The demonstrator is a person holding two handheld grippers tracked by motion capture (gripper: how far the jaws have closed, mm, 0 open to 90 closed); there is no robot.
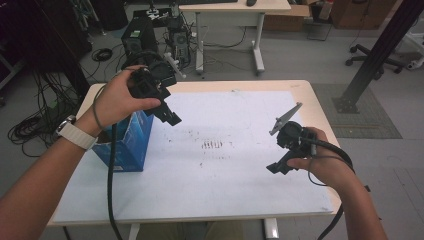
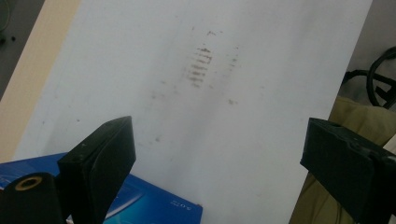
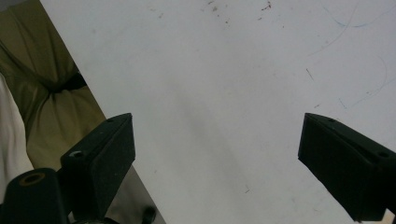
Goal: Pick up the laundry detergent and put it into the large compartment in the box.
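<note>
A person's left hand holds my left gripper (image 1: 169, 116) in the air above the left part of the table, just over an open blue box (image 1: 127, 142). Its jaws stand wide apart with nothing between them (image 2: 219, 154), and the blue box (image 2: 154, 203) lies below the near jaw. My right gripper (image 1: 278, 166) is held low over the right side of the white sheet (image 1: 230, 150), jaws pointing toward the table's near edge. They too are spread wide and empty (image 3: 217, 158).
The white sheet (image 2: 224, 84) carries a patch of brown smudges (image 1: 214, 145). Beyond the table stand a white desk (image 1: 235, 7), computer towers (image 1: 137, 35) and loose cables on the floor. A black diagonal post (image 1: 375, 55) rises at the right.
</note>
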